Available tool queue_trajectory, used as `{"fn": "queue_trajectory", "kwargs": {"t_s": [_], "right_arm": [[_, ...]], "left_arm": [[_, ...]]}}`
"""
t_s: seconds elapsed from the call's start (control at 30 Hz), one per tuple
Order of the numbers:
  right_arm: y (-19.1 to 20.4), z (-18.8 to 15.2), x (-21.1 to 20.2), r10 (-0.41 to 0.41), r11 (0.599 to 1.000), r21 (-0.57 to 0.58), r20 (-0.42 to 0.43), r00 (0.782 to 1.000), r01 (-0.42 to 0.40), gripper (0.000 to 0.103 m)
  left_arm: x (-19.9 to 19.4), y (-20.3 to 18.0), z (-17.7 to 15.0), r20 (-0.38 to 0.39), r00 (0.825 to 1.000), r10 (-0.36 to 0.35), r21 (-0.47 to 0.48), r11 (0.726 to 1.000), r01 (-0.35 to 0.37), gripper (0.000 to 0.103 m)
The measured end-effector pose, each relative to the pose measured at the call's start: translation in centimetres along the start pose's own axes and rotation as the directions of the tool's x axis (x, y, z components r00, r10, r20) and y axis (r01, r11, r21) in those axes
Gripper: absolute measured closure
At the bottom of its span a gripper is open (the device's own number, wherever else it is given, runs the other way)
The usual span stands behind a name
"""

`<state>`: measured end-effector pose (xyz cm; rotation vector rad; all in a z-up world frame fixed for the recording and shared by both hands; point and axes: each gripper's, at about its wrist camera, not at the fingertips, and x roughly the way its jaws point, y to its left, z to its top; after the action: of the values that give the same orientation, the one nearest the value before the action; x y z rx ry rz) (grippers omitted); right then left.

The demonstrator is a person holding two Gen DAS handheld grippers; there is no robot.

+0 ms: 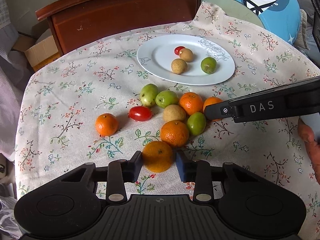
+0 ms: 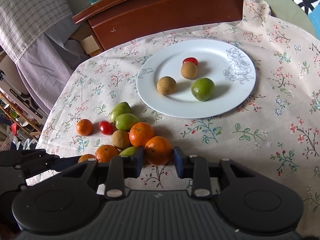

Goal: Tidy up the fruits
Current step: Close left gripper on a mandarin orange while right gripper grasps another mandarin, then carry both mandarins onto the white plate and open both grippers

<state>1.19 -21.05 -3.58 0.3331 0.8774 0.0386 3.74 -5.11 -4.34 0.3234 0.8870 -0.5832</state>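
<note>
We see the left gripper [image 1: 159,161] with its blue-padded fingers [image 1: 136,165] narrowed onto a small round orange mandarin [image 1: 158,156] at the near edge of the pile on the floral-cloth tabletop [image 1: 70,104], and the right gripper [image 2: 158,161] likewise pinching another orange mandarin [image 2: 158,150] at the pile's right side. We count on the cloth six mandarins in all, three green plum-like fruits [image 1: 149,95], one tan longan [image 1: 174,113] and one red cherry tomato [image 1: 140,113]. The white round plate [image 1: 156,74] beyond holds two tan longans, one green fruit and one red tomato.
</note>
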Motion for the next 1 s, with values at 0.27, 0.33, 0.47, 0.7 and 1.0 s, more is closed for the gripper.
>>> {"fn": "queue_trajectory", "kwargs": {"t_s": [0.27,0.33,0.47,0.7,1.0], "right_arm": [[-0.1,0.5,-0.9,0.000,1.000,0.016,0.028,1.000,-0.001,0.072],[-0.1,0.9,-1.6,0.016,0.999,0.031,0.047,0.999,-0.017,0.072],[0.0,1.9,-3.0,0.040,0.998,0.040,0.097,0.995,-0.044,0.072],[-0.4,4.2,-5.3,0.041,0.998,0.035,0.179,0.983,-0.048,0.072],[-1.8,6.9,-5.2,-0.013,1.000,-0.006,0.206,0.978,0.014,0.072]], "left_arm": [[-1.1,0.6,0.6,0.037,0.999,-0.005,-0.034,0.999,0.006,0.073],[-1.7,0.8,0.9,0.061,0.998,-0.002,-0.049,0.999,0.005,0.073],[-2.7,1.3,2.1,0.128,0.992,-0.004,-0.086,0.996,0.015,0.073],[-3.3,1.9,4.9,0.220,0.975,-0.001,-0.121,0.992,0.028,0.073],[-2.6,2.3,7.4,0.267,0.964,-0.003,-0.138,0.990,0.041,0.073]]}}
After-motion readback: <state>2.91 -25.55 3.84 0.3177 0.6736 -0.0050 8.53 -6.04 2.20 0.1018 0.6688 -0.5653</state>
